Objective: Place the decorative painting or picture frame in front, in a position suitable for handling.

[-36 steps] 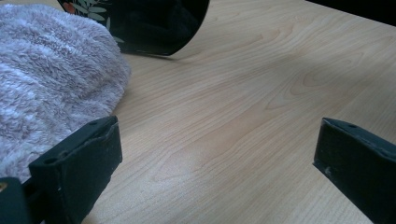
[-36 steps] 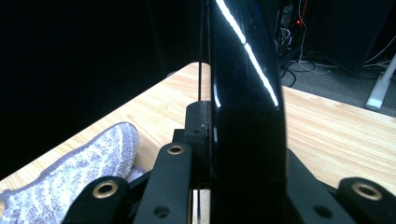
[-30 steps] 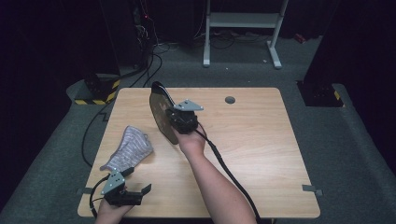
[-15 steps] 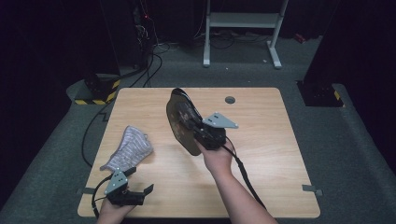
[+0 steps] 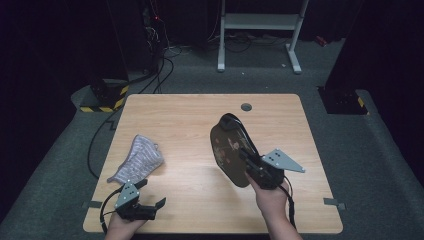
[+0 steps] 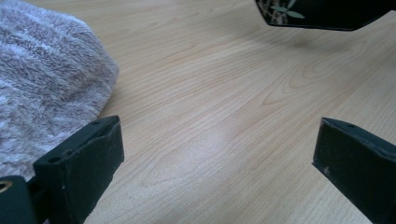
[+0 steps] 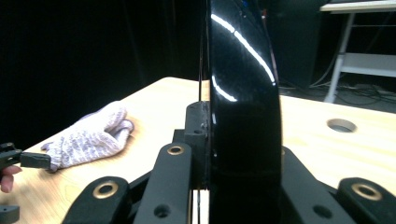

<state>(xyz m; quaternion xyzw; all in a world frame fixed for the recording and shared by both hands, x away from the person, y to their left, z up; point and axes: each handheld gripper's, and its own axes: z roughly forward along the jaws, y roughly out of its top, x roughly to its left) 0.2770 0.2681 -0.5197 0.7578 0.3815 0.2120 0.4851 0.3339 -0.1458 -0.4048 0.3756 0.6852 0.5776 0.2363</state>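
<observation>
1. Held up on edge above the right half of the wooden table (image 5: 190,115): a dark oval plate (image 5: 227,150) with a faint leaf pattern on its face, tilted and clear of the tabletop.
2. Clamped on the plate's near rim: the right gripper (image 5: 256,167), jaws pressed tight against both faces of the glossy black plate (image 7: 243,107) in the right gripper view, grey three-cornered plate on top, cable trailing back along the forearm.
3. Wrapped around the gripper from below: the right hand (image 5: 270,197), entering from the bottom edge of the high view.
4. Resting low at the table's near-left corner: the left gripper (image 5: 152,205), jaws spread wide with nothing between them but bare wood, as seen in the left gripper view (image 6: 215,154).
5. Lying flat on the left side of the table, just beyond the left gripper: a fluffy grey-white cloth (image 5: 137,160), crumpled to a rough wedge; close beside the left-hand jaw in the left gripper view (image 6: 46,79), contact impossible to tell.
6. Visible at the top right of the left gripper view: the plate's lower edge (image 6: 327,14), hanging above the wood, well apart from the cloth.
7. Set into the far side of the tabletop: a small round cable hole (image 5: 246,107).
</observation>
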